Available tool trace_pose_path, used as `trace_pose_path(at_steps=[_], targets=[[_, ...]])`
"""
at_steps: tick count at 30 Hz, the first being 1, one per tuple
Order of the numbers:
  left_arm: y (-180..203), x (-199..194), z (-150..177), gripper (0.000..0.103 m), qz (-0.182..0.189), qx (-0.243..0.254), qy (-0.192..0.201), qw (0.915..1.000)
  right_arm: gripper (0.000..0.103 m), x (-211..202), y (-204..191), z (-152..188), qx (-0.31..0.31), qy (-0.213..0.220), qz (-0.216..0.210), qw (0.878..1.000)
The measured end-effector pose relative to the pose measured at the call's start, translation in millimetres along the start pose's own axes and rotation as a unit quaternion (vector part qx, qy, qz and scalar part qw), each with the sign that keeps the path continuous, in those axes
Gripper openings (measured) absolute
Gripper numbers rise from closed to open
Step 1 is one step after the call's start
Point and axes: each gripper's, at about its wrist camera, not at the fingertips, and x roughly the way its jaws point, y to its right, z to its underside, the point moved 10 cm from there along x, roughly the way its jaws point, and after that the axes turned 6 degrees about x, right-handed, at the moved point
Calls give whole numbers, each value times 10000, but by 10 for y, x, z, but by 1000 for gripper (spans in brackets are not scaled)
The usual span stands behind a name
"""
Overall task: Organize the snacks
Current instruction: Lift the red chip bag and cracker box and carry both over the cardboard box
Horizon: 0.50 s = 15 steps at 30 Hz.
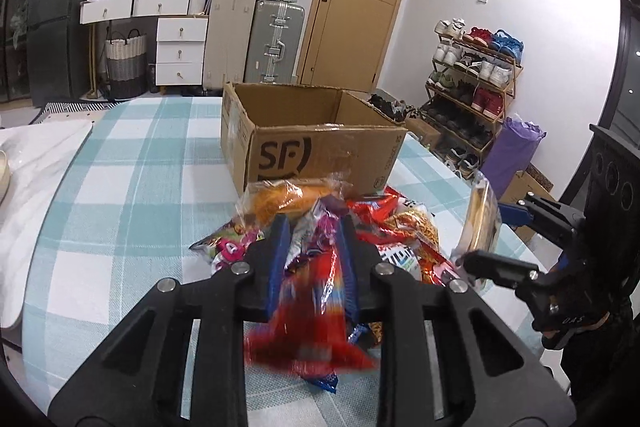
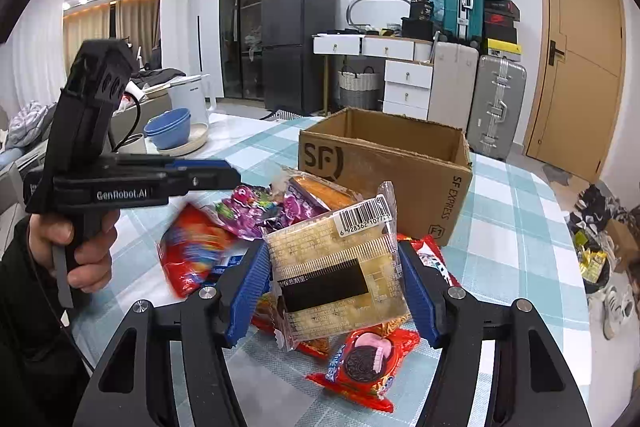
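Observation:
My left gripper (image 1: 314,259) is shut on a red and blue snack packet (image 1: 316,311), blurred, held above the snack pile (image 1: 400,227). In the right wrist view the same packet (image 2: 192,251) hangs under the left gripper (image 2: 216,175). My right gripper (image 2: 334,271) is shut on a pale yellow wrapped cake with a barcode (image 2: 340,267); it also shows in the left wrist view (image 1: 480,227). An open SF cardboard box (image 1: 316,139) stands just behind the pile, and it shows in the right wrist view (image 2: 384,175) too.
The table has a teal and white checked cloth (image 1: 120,187). A red Oreo packet (image 2: 364,363) lies nearest me in the pile. A white cloth (image 1: 36,179) lies at the table's left. Suitcases, drawers and a shoe rack (image 1: 472,79) stand beyond.

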Motion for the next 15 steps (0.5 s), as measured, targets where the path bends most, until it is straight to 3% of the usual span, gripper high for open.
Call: trace_pose_path(at_steps=[6,7,13,15], targets=[[-54,73,229,22,-133,129,-441,9989,65,-19,-26,72,4,-37,-50,10000],[-64,64,281,27,-153,144,-478,9986,65,-28,-25,84,30,-28,-70,10000],[-224,-203,565,79,-351,99,-535,9979,65,-28,-33,110,78,-3,-102,9999],[-238,-310,671,81,-362,123,-566,9977,65,-17,-27,103,92,6,-120,9999]])
